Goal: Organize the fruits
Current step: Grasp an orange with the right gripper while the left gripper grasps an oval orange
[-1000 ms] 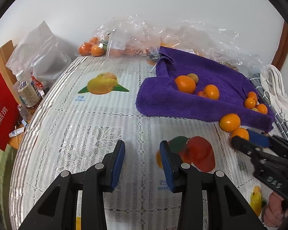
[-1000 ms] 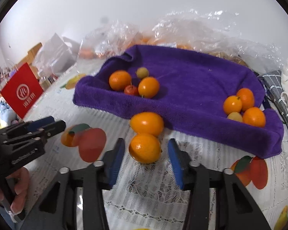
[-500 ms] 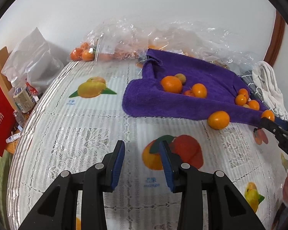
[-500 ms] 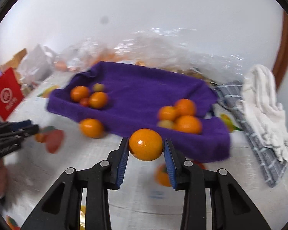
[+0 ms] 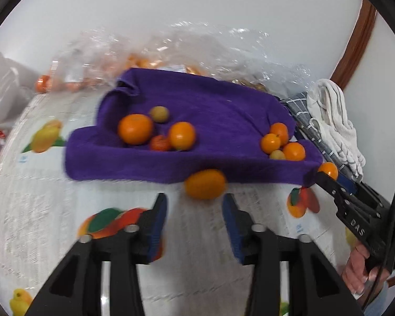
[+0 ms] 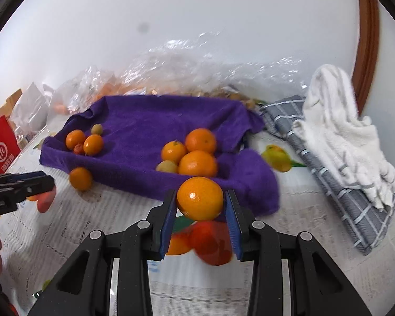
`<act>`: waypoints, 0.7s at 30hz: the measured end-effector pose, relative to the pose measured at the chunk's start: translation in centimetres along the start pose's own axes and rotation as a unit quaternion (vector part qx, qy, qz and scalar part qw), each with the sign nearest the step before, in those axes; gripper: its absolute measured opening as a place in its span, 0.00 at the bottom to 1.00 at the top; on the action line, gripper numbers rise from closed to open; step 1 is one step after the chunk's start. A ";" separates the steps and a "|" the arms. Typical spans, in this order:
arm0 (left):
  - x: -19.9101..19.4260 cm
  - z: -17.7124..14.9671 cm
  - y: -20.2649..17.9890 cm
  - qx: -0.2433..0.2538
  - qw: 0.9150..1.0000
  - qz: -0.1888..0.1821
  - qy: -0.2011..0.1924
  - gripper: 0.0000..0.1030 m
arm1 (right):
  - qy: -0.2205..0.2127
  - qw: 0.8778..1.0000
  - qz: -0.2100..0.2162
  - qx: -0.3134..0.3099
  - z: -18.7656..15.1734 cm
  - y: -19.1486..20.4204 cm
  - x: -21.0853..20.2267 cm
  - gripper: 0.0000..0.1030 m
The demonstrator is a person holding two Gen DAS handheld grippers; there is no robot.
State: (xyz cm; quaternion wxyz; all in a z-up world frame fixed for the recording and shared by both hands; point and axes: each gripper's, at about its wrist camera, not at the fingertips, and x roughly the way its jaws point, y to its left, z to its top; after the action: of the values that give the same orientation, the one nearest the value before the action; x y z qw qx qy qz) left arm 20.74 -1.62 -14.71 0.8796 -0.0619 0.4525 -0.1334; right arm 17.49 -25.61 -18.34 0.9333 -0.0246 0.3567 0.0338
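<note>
My right gripper (image 6: 200,205) is shut on an orange (image 6: 200,198) and holds it above the table, just in front of the purple towel (image 6: 155,121). It also shows in the left wrist view (image 5: 328,170). On the towel lie a right group of oranges (image 6: 197,163) and a left group of oranges (image 6: 92,144). My left gripper (image 5: 194,205) is open, its jaws just short of a loose orange (image 5: 205,183) on the table at the towel's front edge (image 5: 171,168).
Clear plastic bags (image 5: 171,52) with more fruit lie behind the towel. A grey checked cloth (image 6: 329,173) and a white towel (image 6: 339,131) lie to the right. A red sign (image 6: 1,150) stands at the far left. The tablecloth (image 5: 39,210) has printed fruit pictures.
My right gripper closed on an orange, lifted it and carried it right toward the towel's right group. My left gripper moved forward and right up to the loose orange.
</note>
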 end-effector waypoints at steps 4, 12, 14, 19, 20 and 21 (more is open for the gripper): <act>1.7 0.6 -1.0 -0.009 1.000 0.002 0.002 0.52 | 0.001 0.999 -0.007 0.033 0.2 -1.9 0.0 0.35; 4.2 0.0 -1.5 -0.005 1.000 0.016 0.007 0.52 | -0.008 0.999 0.005 0.040 0.4 -2.0 -0.2 0.35; 4.2 0.0 -1.8 0.000 1.000 0.019 0.000 0.52 | -0.010 0.999 0.009 0.034 0.3 -1.5 -0.2 0.35; 4.3 -0.2 -1.9 0.004 1.000 0.020 -0.004 0.50 | -0.016 1.000 0.006 0.014 0.1 -0.4 -0.2 0.35; 4.3 -0.2 -1.9 0.003 1.000 0.023 -0.005 0.47 | -0.020 1.000 0.009 0.015 0.1 -0.4 -0.4 0.35; 4.3 -0.3 -1.8 0.000 1.000 0.028 -0.007 0.41 | -0.025 0.999 0.011 0.018 0.1 -0.5 -0.5 0.35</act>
State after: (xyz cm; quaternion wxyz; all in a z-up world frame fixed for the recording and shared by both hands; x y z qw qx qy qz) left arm 22.56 -4.61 -17.78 0.8862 -0.0499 0.4478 -0.1082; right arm 17.21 -26.10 -17.87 0.9416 -0.0035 0.3344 0.0384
